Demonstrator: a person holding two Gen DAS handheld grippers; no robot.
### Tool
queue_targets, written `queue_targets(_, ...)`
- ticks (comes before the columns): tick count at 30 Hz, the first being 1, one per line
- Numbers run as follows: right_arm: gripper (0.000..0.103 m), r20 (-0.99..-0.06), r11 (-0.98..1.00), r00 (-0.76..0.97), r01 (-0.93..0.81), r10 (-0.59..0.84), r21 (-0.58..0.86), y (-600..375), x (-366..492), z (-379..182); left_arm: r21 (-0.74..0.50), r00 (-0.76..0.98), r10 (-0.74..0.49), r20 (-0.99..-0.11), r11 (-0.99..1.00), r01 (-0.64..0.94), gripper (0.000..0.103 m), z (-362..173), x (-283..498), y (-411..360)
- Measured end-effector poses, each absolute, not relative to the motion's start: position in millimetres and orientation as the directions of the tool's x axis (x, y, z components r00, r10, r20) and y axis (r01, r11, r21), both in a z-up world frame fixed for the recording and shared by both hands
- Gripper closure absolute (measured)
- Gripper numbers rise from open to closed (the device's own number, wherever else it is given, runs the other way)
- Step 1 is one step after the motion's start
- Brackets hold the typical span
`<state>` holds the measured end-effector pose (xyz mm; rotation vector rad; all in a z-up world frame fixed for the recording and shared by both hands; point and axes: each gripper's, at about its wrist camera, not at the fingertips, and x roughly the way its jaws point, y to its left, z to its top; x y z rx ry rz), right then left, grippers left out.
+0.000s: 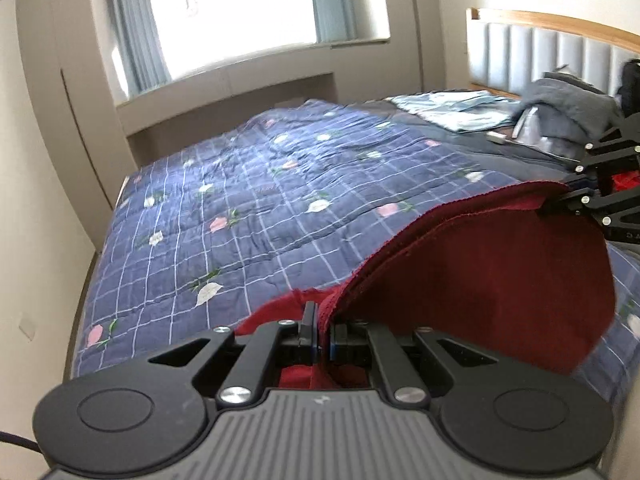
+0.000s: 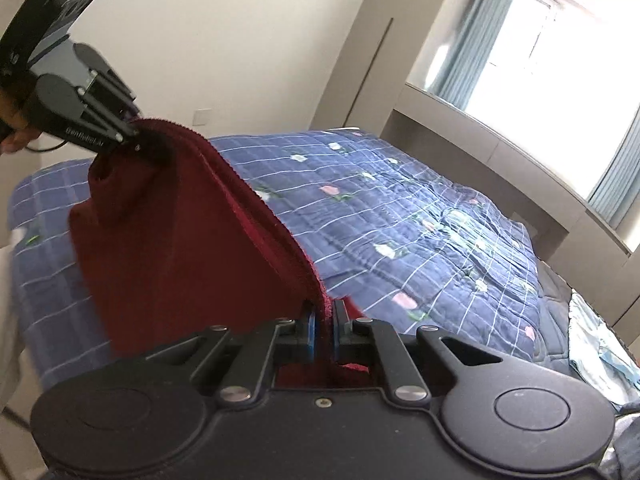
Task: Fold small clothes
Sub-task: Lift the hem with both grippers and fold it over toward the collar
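A dark red knitted garment [image 1: 500, 280] hangs stretched between my two grippers above the bed. My left gripper [image 1: 325, 330] is shut on one end of its top edge. My right gripper [image 2: 324, 326] is shut on the other end of that edge. The garment [image 2: 180, 260] drapes down below the held edge, doubled over. In the left wrist view my right gripper [image 1: 560, 200] shows at the right, clamped on the cloth. In the right wrist view my left gripper [image 2: 134, 134] shows at the upper left, clamped on the cloth.
Below lies a bed with a blue checked floral quilt [image 1: 260, 200]. At the head end are a light blue cloth [image 1: 456, 110], a grey clothes pile [image 1: 568, 108] and a padded headboard [image 1: 540, 48]. A window with curtains [image 1: 248, 12] is beyond the bed.
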<state>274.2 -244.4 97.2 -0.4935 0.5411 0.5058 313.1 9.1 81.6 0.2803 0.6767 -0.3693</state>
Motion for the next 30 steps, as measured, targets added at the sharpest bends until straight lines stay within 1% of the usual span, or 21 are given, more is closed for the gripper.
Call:
queue_targets(2,0.095,-0.594,0.771,0.743,-0.561,0.308,-0.302,-243.7,299.2,89.8,0.133,0.708,-0.225,-0.670,0.901,0.412,0.098,71.3,338.4,10.5)
queue_targets(7,0.095,-0.636,0.786,0.703,-0.570,0.318,-0.237,-239.3,368.2,60.4,0.100,0.651,-0.216,-0.728,0.906,0.411,0.098,39.5,397.0,23.6)
queue_targets(12,0.095,-0.684,0.781,0.652,-0.594,0.326,-0.193,-231.2,415.9,21.9,0.013,0.561,-0.245,-0.791,0.909,0.416,0.098,3.6,447.3,40.5)
queue_targets(14,0.094,-0.699,0.788,0.637,-0.591,0.326,-0.171,-230.4,433.2,6.9,-0.022,0.524,-0.263,-0.810,0.907,0.421,0.094,-10.6,463.7,46.0)
queue_targets(17,0.093,-0.721,0.805,0.613,-0.578,0.322,-0.132,-232.4,455.9,-14.6,-0.074,0.478,-0.291,-0.829,0.903,0.423,0.081,-26.9,480.5,53.5)
queue_targets(18,0.093,-0.730,0.812,0.603,-0.573,0.322,-0.115,-234.3,462.9,-22.0,-0.093,0.458,-0.305,-0.835,0.899,0.429,0.078,-31.6,486.6,56.7)
queue_targets(19,0.092,-0.737,0.815,0.596,-0.569,0.320,-0.106,-236.0,467.3,-28.1,-0.110,0.438,-0.318,-0.841,0.893,0.436,0.071,-35.2,491.7,60.5)
queue_targets(20,0.091,-0.746,0.817,0.584,-0.569,0.321,-0.093,-238.2,473.0,-35.6,-0.119,0.419,-0.324,-0.848,0.888,0.445,0.061,-38.6,497.7,64.4)
queue_targets(21,0.091,-0.751,0.818,0.576,-0.569,0.324,-0.084,-240.1,476.2,-41.0,-0.119,0.406,-0.321,-0.856,0.886,0.448,0.055,-40.7,504.1,65.6)
queue_targets(22,0.089,-0.756,0.819,0.567,-0.569,0.326,-0.074,-242.0,480.3,-46.6,-0.118,0.392,-0.316,-0.864,0.884,0.453,0.045,-42.1,509.6,68.2)
queue_targets(23,0.087,-0.760,0.821,0.561,-0.567,0.327,-0.066,-242.7,481.0,-49.6,-0.116,0.379,-0.313,-0.871,0.880,0.460,0.039,-42.6,514.2,70.3)
queue_targets(24,0.086,-0.765,0.822,0.554,-0.567,0.329,-0.057,-243.8,484.1,-54.1,-0.111,0.368,-0.309,-0.877,0.875,0.471,0.037,-43.3,519.1,72.4)
queue_targets(26,0.081,-0.767,0.823,0.548,-0.566,0.334,-0.046,-246.0,486.4,-59.7,-0.094,0.341,-0.302,-0.890,0.853,0.513,0.030,-41.5,526.2,73.7)
queue_targets(27,0.081,-0.767,0.824,0.546,-0.565,0.337,-0.040,-247.0,488.1,-62.6,-0.078,0.333,-0.295,-0.895,0.841,0.536,0.027,-38.4,527.6,72.9)
queue_targets(29,0.081,-0.768,0.825,0.540,-0.565,0.344,-0.027,-248.6,490.6,-66.6,-0.035,0.320,-0.266,-0.909,0.816,0.577,0.015,-34.7,531.4,70.8)
queue_targets(30,0.081,-0.768,0.824,0.538,-0.566,0.348,-0.023,-249.1,490.8,-68.1,-0.019,0.311,-0.249,-0.917,0.808,0.589,0.013,-33.2,533.6,70.6)
